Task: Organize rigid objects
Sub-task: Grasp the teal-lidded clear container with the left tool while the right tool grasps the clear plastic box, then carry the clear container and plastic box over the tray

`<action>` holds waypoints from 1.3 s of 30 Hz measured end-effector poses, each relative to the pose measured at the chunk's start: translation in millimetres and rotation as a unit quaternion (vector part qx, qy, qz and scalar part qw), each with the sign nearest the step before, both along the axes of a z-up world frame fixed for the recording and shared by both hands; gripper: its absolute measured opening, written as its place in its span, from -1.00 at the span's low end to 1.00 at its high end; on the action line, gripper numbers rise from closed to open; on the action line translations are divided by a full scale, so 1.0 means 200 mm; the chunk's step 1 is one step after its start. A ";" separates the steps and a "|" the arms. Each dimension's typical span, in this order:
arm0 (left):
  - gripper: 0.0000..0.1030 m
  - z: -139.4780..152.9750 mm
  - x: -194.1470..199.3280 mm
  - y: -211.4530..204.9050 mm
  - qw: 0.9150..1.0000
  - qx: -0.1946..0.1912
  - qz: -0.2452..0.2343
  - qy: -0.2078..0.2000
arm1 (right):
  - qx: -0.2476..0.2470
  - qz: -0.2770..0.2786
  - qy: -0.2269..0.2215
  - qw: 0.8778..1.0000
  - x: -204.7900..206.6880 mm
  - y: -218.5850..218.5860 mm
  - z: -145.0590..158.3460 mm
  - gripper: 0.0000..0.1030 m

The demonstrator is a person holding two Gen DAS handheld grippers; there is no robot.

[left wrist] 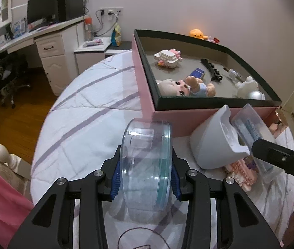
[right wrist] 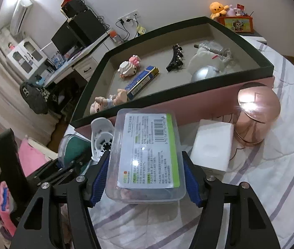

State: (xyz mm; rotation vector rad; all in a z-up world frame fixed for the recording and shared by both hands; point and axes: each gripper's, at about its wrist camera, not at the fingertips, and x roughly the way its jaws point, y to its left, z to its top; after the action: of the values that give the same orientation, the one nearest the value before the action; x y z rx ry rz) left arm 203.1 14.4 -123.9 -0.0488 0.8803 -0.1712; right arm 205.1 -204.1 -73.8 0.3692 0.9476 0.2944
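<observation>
- Left gripper (left wrist: 146, 183) clamped tight on a clear round container (left wrist: 147, 166), blue pads pressing both flat faces, the disc standing on edge just above the white quilt (left wrist: 80, 112).
- Right gripper (right wrist: 146, 183) gripping a clear plastic box (right wrist: 147, 155) by its 2 long sides; the green-and-white label with a barcode faces up.
- That box is tilted, its far end pointing at the pink storage box (right wrist: 209, 103).
- Pink storage box sits on the quilt just beyond both grippers, its open black-rimmed tray (left wrist: 209, 103) on top.
- In the tray: a doll (left wrist: 180, 87) at the near-left corner, a white and pink block toy (left wrist: 167, 59) farther back, a blue pack (right wrist: 142, 81) in the middle.
- Also in there: a black hair clip (right wrist: 175, 59), a white plush (left wrist: 247, 86) and a silver ball (right wrist: 204, 73) on the right.
- On the quilt between the 2 grippers, a white tilted cup-shaped piece (left wrist: 213, 139) lies beside the plastic box.
- Right of the box, a white rectangular block (right wrist: 212, 145), touching a rose-gold lidded jar (right wrist: 257, 112) against the pink wall.
- Pink beaded piece (left wrist: 240, 176) on the quilt under the plastic box, partly hidden.
</observation>
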 end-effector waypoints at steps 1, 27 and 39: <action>-0.25 0.00 0.01 0.00 1.000 -0.008 0.000 0.001 | -0.001 0.003 -0.001 1.000 0.01 0.00 0.00 0.26; -0.26 0.44 -0.09 -0.03 0.995 -0.025 -0.016 -0.091 | -0.015 0.009 -0.100 0.995 -0.02 -0.16 0.34 0.23; -0.26 0.65 0.34 -0.12 0.991 -0.037 -0.012 -0.125 | -0.082 0.009 -0.127 0.989 0.43 -0.18 0.55 0.23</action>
State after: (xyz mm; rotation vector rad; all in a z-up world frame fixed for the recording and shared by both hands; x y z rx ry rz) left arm 270.6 -10.0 6.8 -0.0846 0.6247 -0.2269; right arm 292.0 -240.9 36.1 0.1680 0.7196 0.2711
